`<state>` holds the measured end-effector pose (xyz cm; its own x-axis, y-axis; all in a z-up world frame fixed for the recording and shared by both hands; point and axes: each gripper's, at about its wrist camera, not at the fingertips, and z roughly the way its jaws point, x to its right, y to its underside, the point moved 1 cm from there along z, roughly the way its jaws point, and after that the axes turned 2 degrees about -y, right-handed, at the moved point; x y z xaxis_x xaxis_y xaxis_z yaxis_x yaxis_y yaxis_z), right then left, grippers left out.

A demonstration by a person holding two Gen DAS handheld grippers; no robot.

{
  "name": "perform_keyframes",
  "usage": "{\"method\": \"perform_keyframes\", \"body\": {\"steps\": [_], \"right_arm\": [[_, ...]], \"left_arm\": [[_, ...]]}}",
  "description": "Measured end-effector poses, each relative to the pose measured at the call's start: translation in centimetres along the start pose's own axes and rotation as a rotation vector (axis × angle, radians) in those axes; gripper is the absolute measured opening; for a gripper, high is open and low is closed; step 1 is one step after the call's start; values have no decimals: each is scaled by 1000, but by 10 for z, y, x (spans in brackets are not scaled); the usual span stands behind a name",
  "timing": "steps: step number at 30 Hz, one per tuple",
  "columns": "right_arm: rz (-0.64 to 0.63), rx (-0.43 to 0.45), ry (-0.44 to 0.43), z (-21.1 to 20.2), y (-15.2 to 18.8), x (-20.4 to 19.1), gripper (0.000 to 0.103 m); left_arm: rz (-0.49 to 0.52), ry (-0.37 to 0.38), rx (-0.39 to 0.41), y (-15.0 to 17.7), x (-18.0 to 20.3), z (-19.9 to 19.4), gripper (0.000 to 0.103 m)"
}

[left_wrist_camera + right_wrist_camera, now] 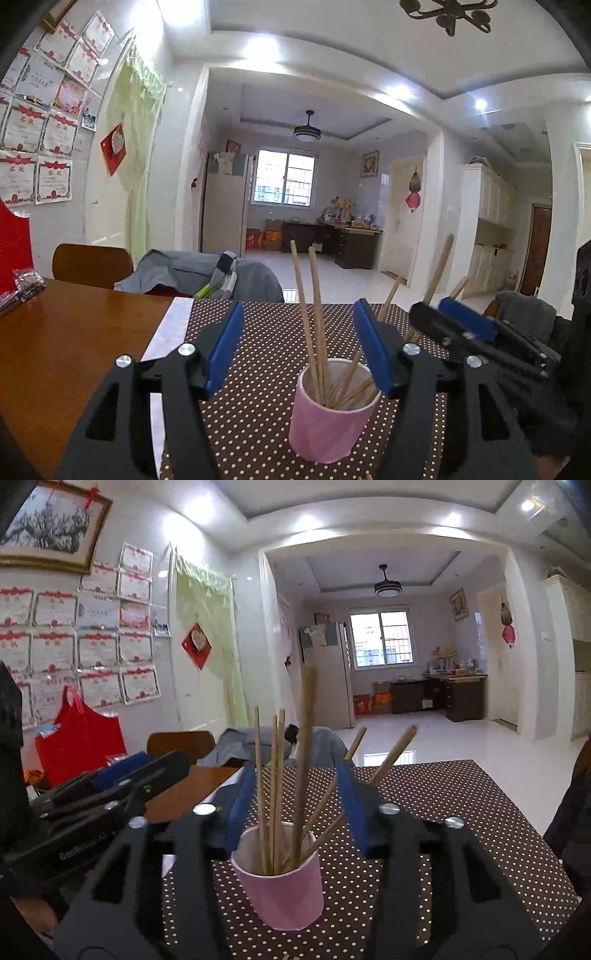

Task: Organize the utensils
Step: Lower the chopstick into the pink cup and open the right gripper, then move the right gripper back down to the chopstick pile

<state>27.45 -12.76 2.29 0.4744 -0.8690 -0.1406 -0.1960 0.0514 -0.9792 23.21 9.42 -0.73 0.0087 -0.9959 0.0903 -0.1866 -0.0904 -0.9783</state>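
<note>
Left wrist view shows my left gripper [299,343] with its blue-padded jaws wide apart, nothing pressed between them; the small pink paper cup [325,417] stands just ahead on the brown cloth with white dots [266,369], leaning a little. Thin wooden chopsticks [314,317] stand in it, some upright, some splayed to the right. My right gripper [297,805] sits close beside the left one; from its own camera the jaws stand apart on either side of the cup and the sticks, and the pads do not press on anything I can see.

I judge the cup to be very light and soft-walled: a hard squeeze would crush it, and a nudge on the tall sticks could tip it, since they carry the weight high. The sticks are stiff, slim and smooth, so they may slide or roll between the pads. I would take a stick in its upper half, clear of the rim, or hold the cup gently at mid-wall with one gripper while the other works
</note>
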Motion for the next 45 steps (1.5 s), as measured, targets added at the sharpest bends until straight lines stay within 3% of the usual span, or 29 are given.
{"method": "perform_keyframes", "body": {"steps": [10, 18, 24, 31, 34, 40, 45], "right_arm": [[-45, 2, 30, -44, -8, 1, 53], [-52, -99, 55, -74, 7, 14, 56], [-37, -207, 60, -85, 30, 26, 60], [-3, -408, 49, -82, 68, 37, 62], [9, -478, 48, -80, 83, 41, 62], [35, -552, 31, -78, 96, 42, 62], [44, -578, 28, -76, 101, 44, 63]], "left_arm": [[70, -25, -65, 0, 7, -36, 61], [100, 31, -180, 16, 22, -53, 61], [150, 59, -325, 40, 36, -56, 61], [304, 102, -690, 98, 59, -37, 61], [336, 87, -790, 121, 63, -28, 61], [303, 77, -899, 145, 61, -14, 61], [301, 63, -898, 144, 63, -11, 61]]}}
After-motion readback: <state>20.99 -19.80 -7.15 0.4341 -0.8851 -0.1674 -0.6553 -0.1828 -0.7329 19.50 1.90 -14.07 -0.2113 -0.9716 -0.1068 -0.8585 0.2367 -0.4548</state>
